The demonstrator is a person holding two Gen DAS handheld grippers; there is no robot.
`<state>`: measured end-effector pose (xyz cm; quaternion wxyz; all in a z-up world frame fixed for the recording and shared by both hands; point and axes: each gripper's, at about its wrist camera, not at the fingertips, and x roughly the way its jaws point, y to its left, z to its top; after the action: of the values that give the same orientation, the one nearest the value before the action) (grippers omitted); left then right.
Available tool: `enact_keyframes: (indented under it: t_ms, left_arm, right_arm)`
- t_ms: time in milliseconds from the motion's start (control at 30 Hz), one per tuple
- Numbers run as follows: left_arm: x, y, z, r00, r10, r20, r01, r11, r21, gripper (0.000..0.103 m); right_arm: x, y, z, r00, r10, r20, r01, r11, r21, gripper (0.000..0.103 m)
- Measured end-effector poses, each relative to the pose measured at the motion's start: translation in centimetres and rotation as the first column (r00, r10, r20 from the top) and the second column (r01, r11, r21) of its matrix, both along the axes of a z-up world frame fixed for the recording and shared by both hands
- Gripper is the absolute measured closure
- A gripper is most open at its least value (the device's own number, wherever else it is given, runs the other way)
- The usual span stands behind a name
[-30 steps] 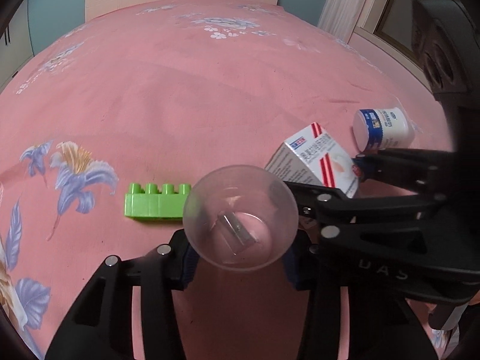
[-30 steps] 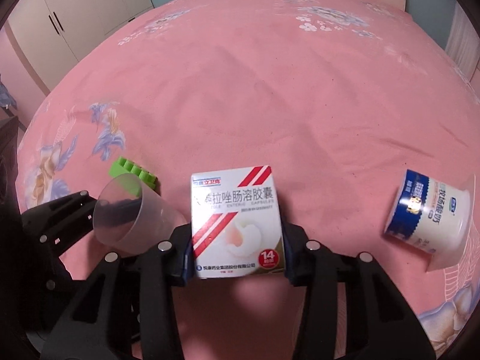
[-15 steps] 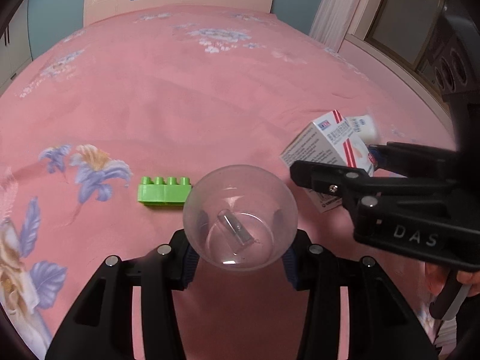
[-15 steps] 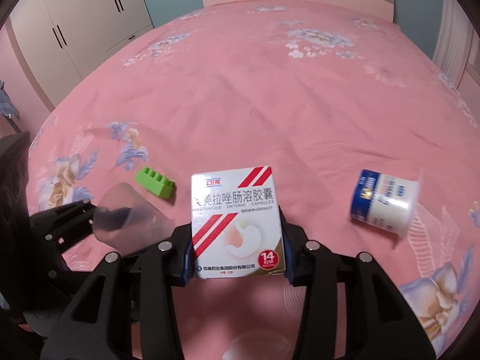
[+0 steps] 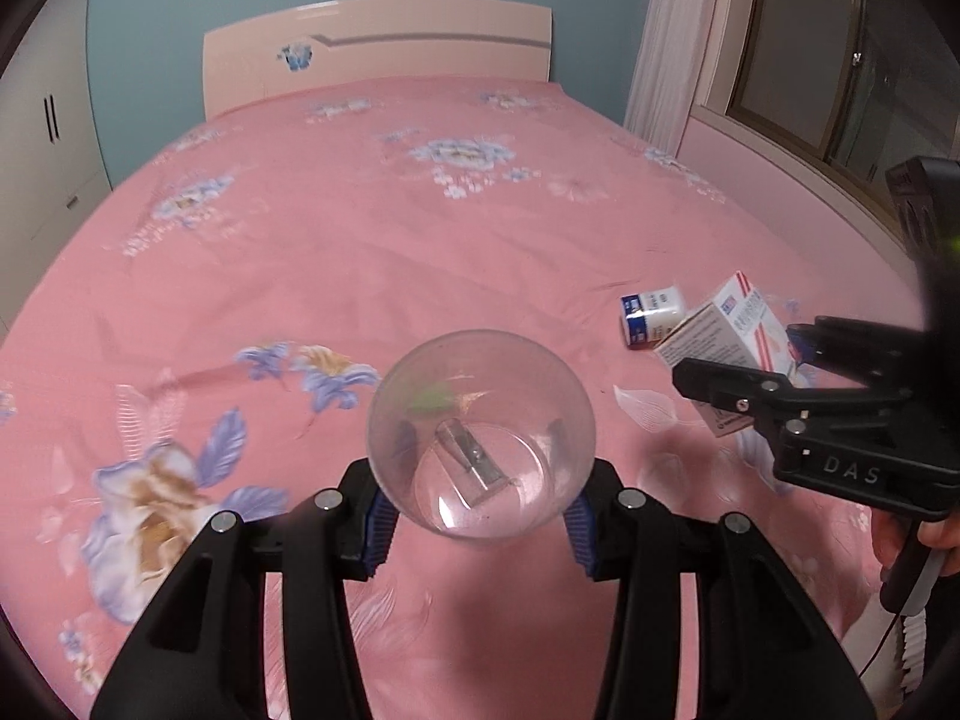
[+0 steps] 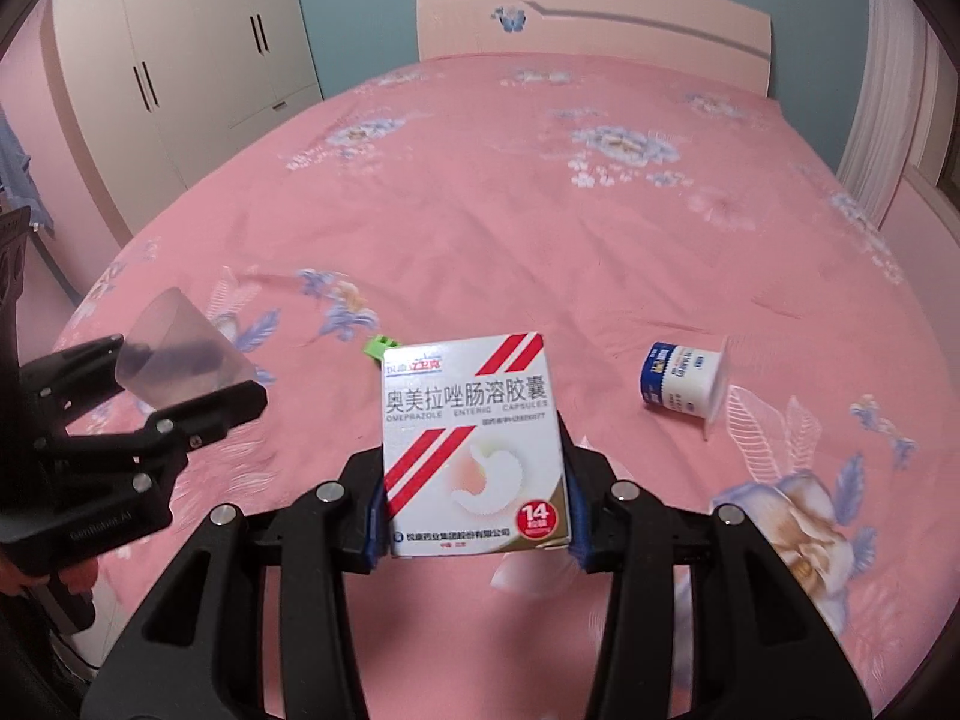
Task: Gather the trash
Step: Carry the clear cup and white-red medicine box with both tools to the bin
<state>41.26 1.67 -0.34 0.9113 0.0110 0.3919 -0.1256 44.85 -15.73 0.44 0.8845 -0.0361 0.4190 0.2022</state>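
Observation:
My left gripper (image 5: pixel 477 510) is shut on a clear plastic cup (image 5: pixel 480 432) with a small metal piece lying inside; the cup also shows in the right wrist view (image 6: pixel 174 354). My right gripper (image 6: pixel 474 516) is shut on a white medicine box with red stripes (image 6: pixel 474 444), also seen in the left wrist view (image 5: pixel 732 330). Both are held above the pink bed. A white and blue yogurt cup (image 6: pixel 687 381) lies on its side on the sheet to the right; it also shows in the left wrist view (image 5: pixel 651 309).
A green toy brick (image 6: pixel 377 347) lies on the pink floral bedsheet (image 6: pixel 540 210), mostly hidden behind the box. A headboard (image 6: pixel 588 24) stands at the far end, a wardrobe (image 6: pixel 180 60) at the left, a window and curtain (image 5: pixel 678 42) at the right.
Both grippers have lifted up and back from the bed with the cup and the box. The yogurt cup and the green brick stay on the sheet and look farther away.

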Motion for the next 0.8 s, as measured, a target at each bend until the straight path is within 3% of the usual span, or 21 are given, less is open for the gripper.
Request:
enact_keyframes:
  t_ms: [433, 800]
  left_arm:
    - [-11.3, 1.3, 8.1, 0.996, 0.015, 0.086, -0.019, 0.999, 0.048, 0.055]
    - [-19.3, 1.4, 11.2, 0.991, 0.013, 0.135, -0.025, 0.996, 0.089, 0.055]
  right_arm:
    - [-11.9, -0.9, 8.5, 0.991, 0.021, 0.134, -0.019, 1.000, -0.017, 0.058]
    - [-21.3, -1.7, 12.5, 0.977, 0.043, 0.208, -0.039, 0.999, -0.023, 0.058]
